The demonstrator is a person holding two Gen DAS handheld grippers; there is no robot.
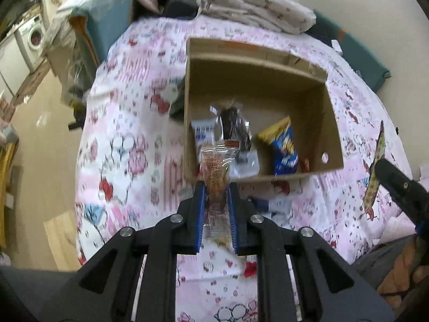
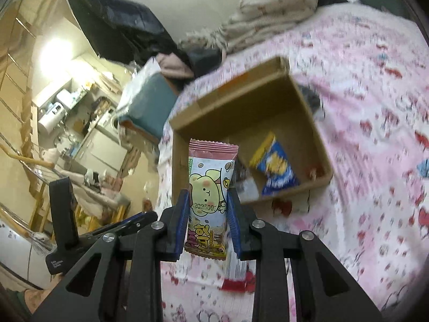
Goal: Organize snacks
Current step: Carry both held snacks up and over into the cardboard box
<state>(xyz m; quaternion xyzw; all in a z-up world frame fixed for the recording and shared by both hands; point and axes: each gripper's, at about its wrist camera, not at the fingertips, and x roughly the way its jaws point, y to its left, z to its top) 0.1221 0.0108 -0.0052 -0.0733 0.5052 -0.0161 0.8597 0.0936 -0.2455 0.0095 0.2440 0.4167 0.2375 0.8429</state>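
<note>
An open cardboard box (image 1: 332, 123) sits on a pink patterned bedspread (image 1: 128, 123); it also shows in the right wrist view (image 2: 319, 145). Inside lie a blue and yellow snack bag (image 1: 285, 147), a dark wrapped snack (image 1: 234, 126) and a white and blue packet (image 1: 202, 131). My left gripper (image 1: 216, 190) is shut on a clear packet of orange-brown snacks (image 1: 215, 171), held just before the box's near wall. My right gripper (image 2: 207, 198) is shut on a pink cartoon-bear snack packet (image 2: 210, 185), held near the box's near left corner.
Crumpled clothes and bedding (image 1: 257, 2) pile at the far end of the bed. A teal cushion (image 1: 107, 26) lies at the far left. More snack packets (image 1: 276, 204) lie on the bedspread in front of the box. The floor (image 1: 45, 134) lies to the left.
</note>
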